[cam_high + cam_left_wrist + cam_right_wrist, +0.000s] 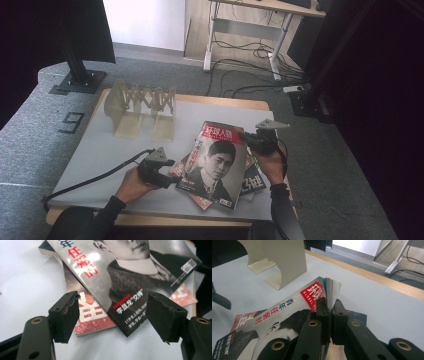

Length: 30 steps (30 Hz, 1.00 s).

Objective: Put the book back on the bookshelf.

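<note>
Currently, starting at the left of the high view, I note the cream folding bookstand [142,112] standing upright on the far-left part of the grey table [90,150], well apart from both tools; in the right gripper view its curved panels [279,262] rise beyond the magazine. Nearer the front edge, my left gripper [172,179] sits at the bottom-left corner of the top magazine [215,165]. In the left gripper view its jaws stand apart, one on each side of that dark lower corner [130,322], with the pads clear of the paper, so it holds nothing. I see the top magazine, with its portrait cover and red title block, lying tilted over a stack of other magazines [200,200] near the table's front-right; a red-covered one [92,317] shows directly beneath it in the left gripper view. To the right, my right gripper [246,136] meets the magazine at its upper right edge. In the right gripper view its jaws are pressed together on the top edge of the magazine [287,312], just beside the red title block, and the pages fan out and curl upward above the pads [323,307]. I cannot tell how much of the magazine is off the stack.
</note>
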Tool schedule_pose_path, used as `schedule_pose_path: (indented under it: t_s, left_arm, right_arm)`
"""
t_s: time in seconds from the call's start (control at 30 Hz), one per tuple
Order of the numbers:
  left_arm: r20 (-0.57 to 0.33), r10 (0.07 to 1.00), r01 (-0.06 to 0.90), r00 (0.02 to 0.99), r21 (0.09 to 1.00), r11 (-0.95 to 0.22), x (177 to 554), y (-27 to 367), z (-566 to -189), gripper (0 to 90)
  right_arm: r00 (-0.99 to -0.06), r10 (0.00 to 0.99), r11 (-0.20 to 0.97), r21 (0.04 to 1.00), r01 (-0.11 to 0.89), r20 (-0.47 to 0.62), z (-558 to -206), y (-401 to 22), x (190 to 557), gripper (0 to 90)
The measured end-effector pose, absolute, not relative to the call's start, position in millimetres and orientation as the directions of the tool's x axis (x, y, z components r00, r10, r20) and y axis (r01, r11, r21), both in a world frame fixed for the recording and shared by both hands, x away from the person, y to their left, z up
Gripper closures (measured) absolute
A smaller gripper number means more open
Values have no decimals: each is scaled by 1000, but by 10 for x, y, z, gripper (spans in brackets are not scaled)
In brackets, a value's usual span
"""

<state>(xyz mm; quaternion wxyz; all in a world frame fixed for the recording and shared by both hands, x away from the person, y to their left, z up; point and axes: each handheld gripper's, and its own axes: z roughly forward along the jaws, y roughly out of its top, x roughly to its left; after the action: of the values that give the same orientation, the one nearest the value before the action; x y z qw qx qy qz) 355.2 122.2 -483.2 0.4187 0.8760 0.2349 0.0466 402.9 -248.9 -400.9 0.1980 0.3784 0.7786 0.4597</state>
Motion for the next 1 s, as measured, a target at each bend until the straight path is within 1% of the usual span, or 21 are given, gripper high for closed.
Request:
schedule_pose_path:
  t_s: [0.07, 0.23, 0.3, 0.6, 0.73, 1.0]
  left_arm:
    - [-75, 440, 343, 895, 746, -571, 3563, 1156, -4794, 263]
    - [-104, 435, 352, 894, 765, -540, 3687, 1101, -4699, 261]
    - [-101, 443, 355, 891, 764, -539, 3741, 1094, -4693, 262]
    - [-98, 428, 349, 899, 749, -563, 3920, 998, -4817, 275]
    - [-121, 423, 364, 898, 743, -561, 4003, 984, -4895, 276]
    - [-198, 363, 377, 910, 758, -532, 4093, 944, -4974, 294]
  right_arm:
    - [-643, 765, 296, 870, 394, 32, -3978, -2489, 4003, 852]
    - [-654, 756, 291, 883, 367, 22, -3884, -2471, 3928, 853]
    - [-659, 752, 295, 887, 356, 14, -3842, -2465, 3895, 852]
    - [-684, 730, 291, 903, 315, 3, -3694, -2431, 3795, 853]
    - [-695, 719, 302, 905, 300, -10, -3635, -2404, 3756, 853]
    - [-713, 700, 308, 913, 269, -26, -3584, -2361, 3713, 853]
